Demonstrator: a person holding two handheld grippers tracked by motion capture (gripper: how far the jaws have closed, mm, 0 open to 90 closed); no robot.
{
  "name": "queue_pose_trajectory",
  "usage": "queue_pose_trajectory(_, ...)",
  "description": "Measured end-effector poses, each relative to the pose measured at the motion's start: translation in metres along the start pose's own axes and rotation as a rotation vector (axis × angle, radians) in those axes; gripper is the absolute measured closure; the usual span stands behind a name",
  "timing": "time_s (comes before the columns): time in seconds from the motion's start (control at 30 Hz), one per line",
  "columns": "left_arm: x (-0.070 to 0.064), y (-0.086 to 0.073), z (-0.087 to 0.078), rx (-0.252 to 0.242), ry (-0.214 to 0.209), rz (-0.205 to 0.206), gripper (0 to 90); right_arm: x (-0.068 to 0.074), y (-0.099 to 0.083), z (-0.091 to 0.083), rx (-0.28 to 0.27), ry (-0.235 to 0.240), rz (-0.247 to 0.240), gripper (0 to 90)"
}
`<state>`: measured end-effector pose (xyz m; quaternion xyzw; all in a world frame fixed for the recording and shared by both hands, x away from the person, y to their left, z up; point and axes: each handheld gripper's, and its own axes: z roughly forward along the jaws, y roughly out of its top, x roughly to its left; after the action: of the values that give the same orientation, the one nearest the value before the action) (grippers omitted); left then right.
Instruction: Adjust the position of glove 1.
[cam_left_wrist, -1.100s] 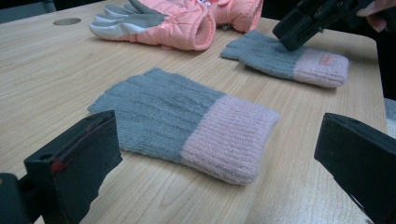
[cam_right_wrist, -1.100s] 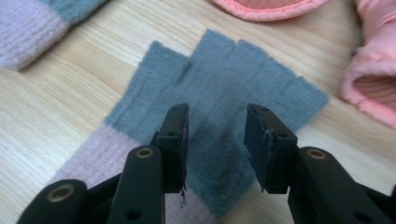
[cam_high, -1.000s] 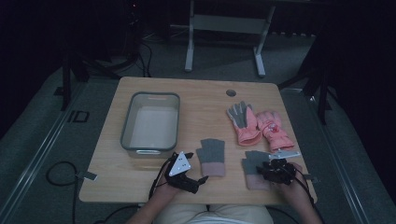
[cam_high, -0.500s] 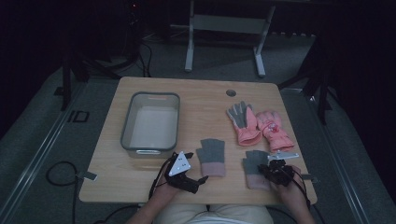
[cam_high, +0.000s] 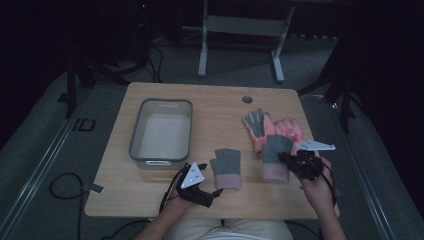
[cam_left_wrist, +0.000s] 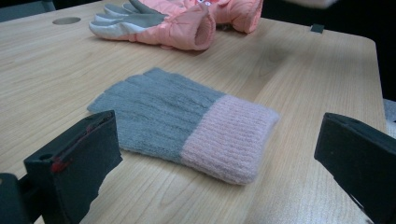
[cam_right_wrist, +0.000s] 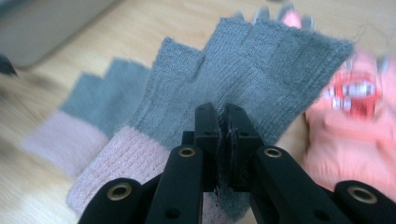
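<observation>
Now pairing the grey knit fingerless gloves with pink cuffs.
Right hand-held gripper (cam_right_wrist: 223, 140) is clamped on one glove (cam_right_wrist: 261, 65) near the worktop's (cam_high: 150, 200) front right; carry it low onto its mate (cam_left_wrist: 187, 126) at front centre, cuffs aligned, before the wide-open, empty left hand-held gripper (cam_high: 210, 192).

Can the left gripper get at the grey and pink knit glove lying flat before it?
Probably yes: the left gripper has its jaws wide open, facing the knit glove, with bare table between them.
</observation>
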<state>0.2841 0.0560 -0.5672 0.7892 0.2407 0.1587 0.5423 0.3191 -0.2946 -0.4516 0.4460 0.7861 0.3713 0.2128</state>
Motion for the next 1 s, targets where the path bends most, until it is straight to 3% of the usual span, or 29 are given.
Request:
queue_pose_trajectory(0.27,0.000,0.000,0.000,0.000,-0.003,0.003,0.0,0.019,0.039,0.007,-0.046,0.053,-0.031,85.2)
queue_pose_trajectory(0.53,-0.001,0.000,0.000,0.001,-0.003,0.006,0.0,0.050,0.060,0.025,-0.054,0.130,-0.063,85.2)
queue_pose_trajectory(0.77,-0.001,0.000,0.000,0.001,0.007,0.015,0.0,0.073,0.063,0.043,-0.032,0.187,-0.075,85.1)
queue_pose_trajectory(1.0,-0.002,0.000,0.000,0.001,0.005,0.016,0.0,0.088,0.049,0.073,0.036,0.227,-0.076,85.1)
